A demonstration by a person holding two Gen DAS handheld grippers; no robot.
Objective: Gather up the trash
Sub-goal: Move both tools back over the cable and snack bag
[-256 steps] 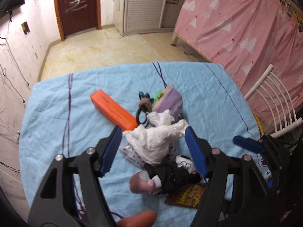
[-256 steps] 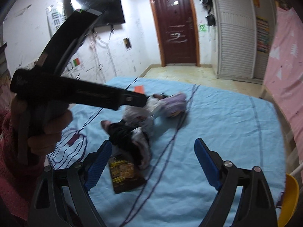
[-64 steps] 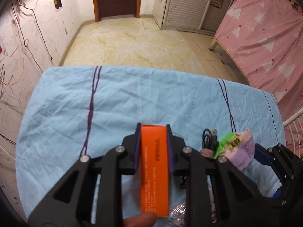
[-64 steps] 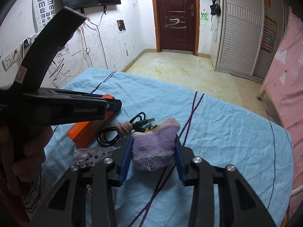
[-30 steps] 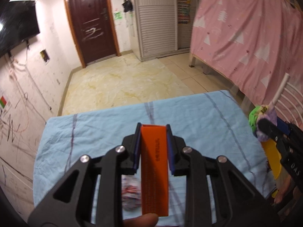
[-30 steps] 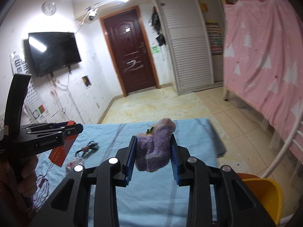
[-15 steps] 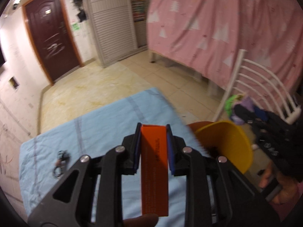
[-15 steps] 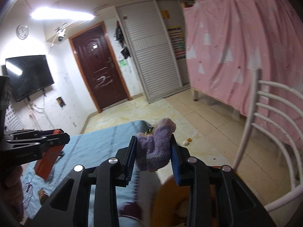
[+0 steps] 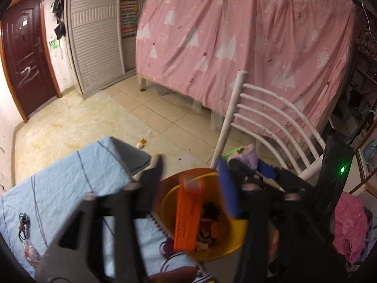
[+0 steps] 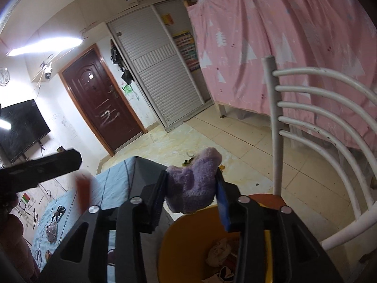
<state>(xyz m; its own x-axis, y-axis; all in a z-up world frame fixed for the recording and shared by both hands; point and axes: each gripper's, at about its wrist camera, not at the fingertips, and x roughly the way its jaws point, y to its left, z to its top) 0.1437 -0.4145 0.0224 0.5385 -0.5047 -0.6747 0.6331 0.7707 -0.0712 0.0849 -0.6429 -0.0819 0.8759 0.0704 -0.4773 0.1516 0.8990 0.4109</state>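
My left gripper (image 9: 190, 186) is open above the yellow bin (image 9: 226, 245). The orange box (image 9: 187, 214) is free between its jaws, blurred, with its lower end inside the bin among other trash. It also shows as an orange blur in the right wrist view (image 10: 83, 193). My right gripper (image 10: 192, 188) is shut on a purple knitted sock (image 10: 193, 184) with a green scrap behind it, held just above the bin's rim (image 10: 169, 233). The sock also shows in the left wrist view (image 9: 247, 155).
The bin sits on a white slatted chair (image 9: 266, 122) beside the blue-clothed table (image 9: 59, 184). A black cable (image 9: 23, 224) and a patterned wrapper (image 9: 29, 252) lie on the cloth. A pink curtain (image 9: 235, 35) hangs behind, and pink clothes (image 9: 348, 226) lie at the right.
My left gripper has opened and let go of the orange box, which drops into the yellow bin. Both grippers have swung from the table to over the bin. The right still holds the sock.
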